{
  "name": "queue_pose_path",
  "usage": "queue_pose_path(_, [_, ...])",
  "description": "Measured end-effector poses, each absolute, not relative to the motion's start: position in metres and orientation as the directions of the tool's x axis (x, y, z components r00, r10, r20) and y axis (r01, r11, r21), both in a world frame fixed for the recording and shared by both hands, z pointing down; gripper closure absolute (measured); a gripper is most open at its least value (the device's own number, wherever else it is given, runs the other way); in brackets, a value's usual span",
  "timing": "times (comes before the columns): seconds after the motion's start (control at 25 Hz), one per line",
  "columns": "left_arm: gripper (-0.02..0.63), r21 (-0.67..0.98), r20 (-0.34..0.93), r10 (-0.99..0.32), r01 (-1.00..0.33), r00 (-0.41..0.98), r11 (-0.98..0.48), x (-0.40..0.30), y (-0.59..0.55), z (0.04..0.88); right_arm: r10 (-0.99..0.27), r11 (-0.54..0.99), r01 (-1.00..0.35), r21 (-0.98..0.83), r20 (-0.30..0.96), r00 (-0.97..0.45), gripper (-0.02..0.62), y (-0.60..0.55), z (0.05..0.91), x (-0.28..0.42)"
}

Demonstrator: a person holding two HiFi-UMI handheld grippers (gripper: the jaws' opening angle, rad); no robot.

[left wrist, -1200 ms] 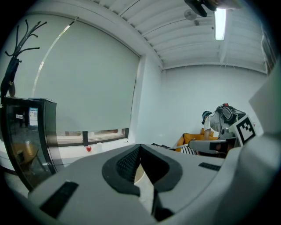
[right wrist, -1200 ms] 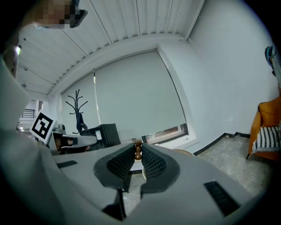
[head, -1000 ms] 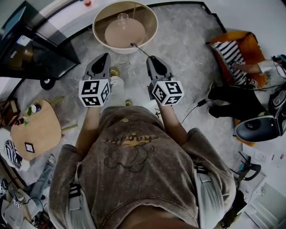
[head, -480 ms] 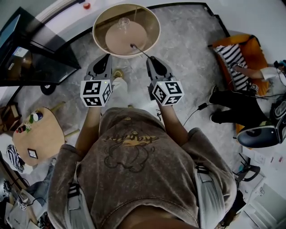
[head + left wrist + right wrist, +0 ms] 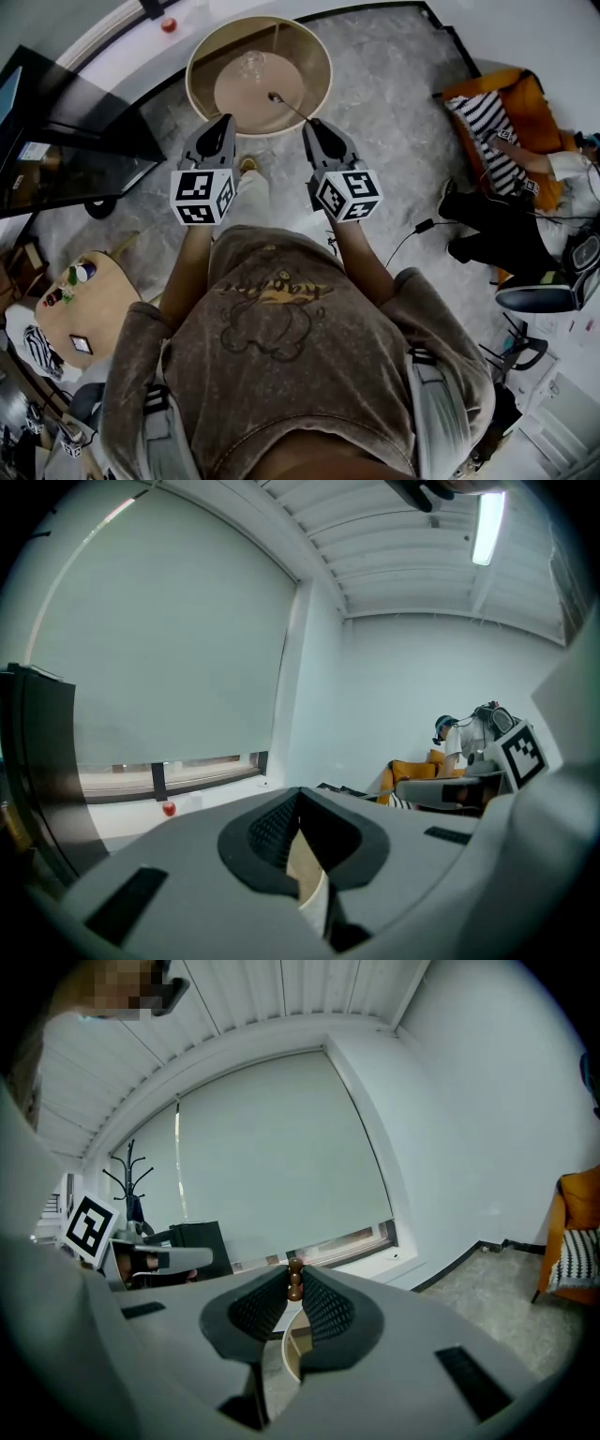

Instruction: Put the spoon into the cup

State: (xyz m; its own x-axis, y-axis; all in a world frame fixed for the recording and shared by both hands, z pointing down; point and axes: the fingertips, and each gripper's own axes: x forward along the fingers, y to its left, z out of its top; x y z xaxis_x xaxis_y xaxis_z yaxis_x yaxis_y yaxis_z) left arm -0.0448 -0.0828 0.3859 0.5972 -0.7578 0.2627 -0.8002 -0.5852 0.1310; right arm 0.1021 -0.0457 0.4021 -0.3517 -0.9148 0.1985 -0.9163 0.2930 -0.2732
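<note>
Clamping the spoon (image 5: pixel 294 1269) between its jaw tips, the right gripper (image 5: pixel 293 1290) carries the task's load. In the head view the right gripper (image 5: pixel 311 127) sits at the near edge of the table (image 5: pixel 323 66). The spoon (image 5: pixel 291 108) runs out from it as a thin rod, and its far end stands over the table's middle. The left gripper (image 5: pixel 300 794) has its jaws closed together with nothing between them. In the head view the left gripper (image 5: pixel 223 122) hangs level with the right one at the table's near edge, to the left.

The cup (image 5: pixel 251 64) is clear glass. It stands upright on the far half of the table, a little left of the table's centre. The spoon's tip is near it on the near side and not touching.

Assessment: the step in hand is the approach, and the spoon is not yet in the cup.

Recommendations:
- Lift the tip clear above the cup's rim before crossing it.
- Centre the tip over the mouth, then tilt it down and lower it inside.
- Release only once the spoon rests against the inner wall.

Risks: the glass looks light, so a knock on the rim could tip it. The hold is far back on the handle, so the tip may swing.
</note>
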Motion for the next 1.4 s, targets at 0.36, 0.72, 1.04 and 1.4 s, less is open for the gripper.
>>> queue_pose_path(0.36, [0.598,0.148,0.282,-0.73,-0.78,0.622,-0.608,-0.044,-0.154,0.385,-0.921,0.26,-0.923,-0.284,0.213,-0.326,0.535,-0.112,0.398,0.097])
queue_pose_path(0.72, [0.598,0.156,0.293,-0.691,-0.746,0.661,-0.647,-0.038,-0.23,0.389,-0.934,0.217,-0.932,-0.289,0.215,-0.284,0.535,-0.183,0.396,0.096])
queue_pose_path(1.04, [0.598,0.161,0.288,-0.66,-0.715,0.694,-0.681,-0.034,-0.282,0.389,-0.941,0.186,-0.942,-0.278,0.224,-0.252,0.534,-0.236,0.399,0.099])
queue_pose_path(1.4, [0.598,0.174,0.306,-0.65,-0.712,0.696,-0.68,-0.016,-0.318,0.4,-0.939,0.186,-0.94,-0.285,0.229,-0.255,0.535,-0.268,0.394,0.112])
